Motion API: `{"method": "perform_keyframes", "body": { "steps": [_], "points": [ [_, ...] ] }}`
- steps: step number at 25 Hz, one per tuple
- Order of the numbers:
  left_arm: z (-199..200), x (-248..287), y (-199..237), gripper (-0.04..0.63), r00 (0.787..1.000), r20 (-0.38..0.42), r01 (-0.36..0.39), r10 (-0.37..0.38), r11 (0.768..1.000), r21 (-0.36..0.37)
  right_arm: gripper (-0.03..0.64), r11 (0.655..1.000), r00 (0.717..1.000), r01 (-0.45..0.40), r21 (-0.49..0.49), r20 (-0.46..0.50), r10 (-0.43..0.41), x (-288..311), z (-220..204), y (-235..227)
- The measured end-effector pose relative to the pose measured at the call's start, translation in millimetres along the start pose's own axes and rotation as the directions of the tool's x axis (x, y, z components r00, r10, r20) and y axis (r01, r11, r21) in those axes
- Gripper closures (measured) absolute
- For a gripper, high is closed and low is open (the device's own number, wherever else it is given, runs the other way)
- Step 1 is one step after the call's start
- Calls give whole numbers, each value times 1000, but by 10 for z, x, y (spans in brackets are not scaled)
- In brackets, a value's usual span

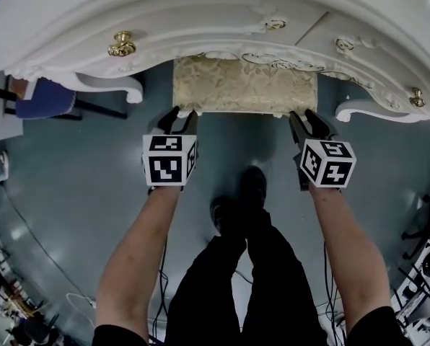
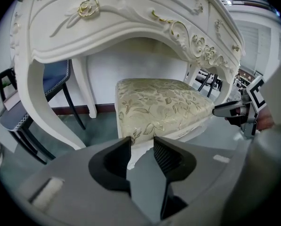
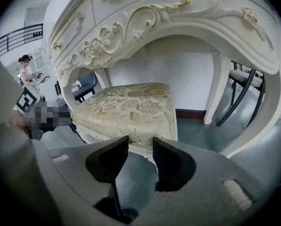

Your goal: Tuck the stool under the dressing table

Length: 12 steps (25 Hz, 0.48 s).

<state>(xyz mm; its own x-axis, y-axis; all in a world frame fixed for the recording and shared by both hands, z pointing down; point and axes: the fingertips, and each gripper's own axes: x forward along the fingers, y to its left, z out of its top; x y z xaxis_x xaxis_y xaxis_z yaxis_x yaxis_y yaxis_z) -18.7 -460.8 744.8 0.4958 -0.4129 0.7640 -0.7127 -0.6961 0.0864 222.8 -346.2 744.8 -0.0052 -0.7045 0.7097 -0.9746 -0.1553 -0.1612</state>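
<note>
With the left gripper (image 1: 179,115) and right gripper (image 1: 307,118) each clamped on a front corner of the brocade stool (image 1: 244,85), which sits partly under the dressing table (image 1: 200,20), push both evenly so it slides in square and centred.

I look steeply down on a white carved dressing table (image 1: 222,13) arching across the top of the frame, with a gold knob (image 1: 121,46) at upper left. The stool (image 1: 244,85), its cream floral seat at top centre, sits partly beneath the table's front edge. The left gripper (image 1: 179,117) meets the seat's lower left corner and the right gripper (image 1: 306,121) its lower right corner. From above I cannot tell whether the jaws pinch it. Each carries a black-and-white marker cube (image 1: 169,160). Bare forearms (image 1: 139,258) run toward the bottom edge, dark trousers (image 1: 237,287) and black shoes (image 1: 237,200) between them on a grey-green floor (image 1: 71,193). A blue chair (image 1: 45,96) sits at far left.
</note>
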Motion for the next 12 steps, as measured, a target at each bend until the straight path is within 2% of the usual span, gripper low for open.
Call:
{"method": "perform_keyframes", "body": {
  "steps": [12],
  "points": [
    [236, 177, 92, 433, 999, 21, -39, 39, 999, -2, 462, 998, 1000, -21, -54, 11, 21, 174, 207, -98]
  ]
}}
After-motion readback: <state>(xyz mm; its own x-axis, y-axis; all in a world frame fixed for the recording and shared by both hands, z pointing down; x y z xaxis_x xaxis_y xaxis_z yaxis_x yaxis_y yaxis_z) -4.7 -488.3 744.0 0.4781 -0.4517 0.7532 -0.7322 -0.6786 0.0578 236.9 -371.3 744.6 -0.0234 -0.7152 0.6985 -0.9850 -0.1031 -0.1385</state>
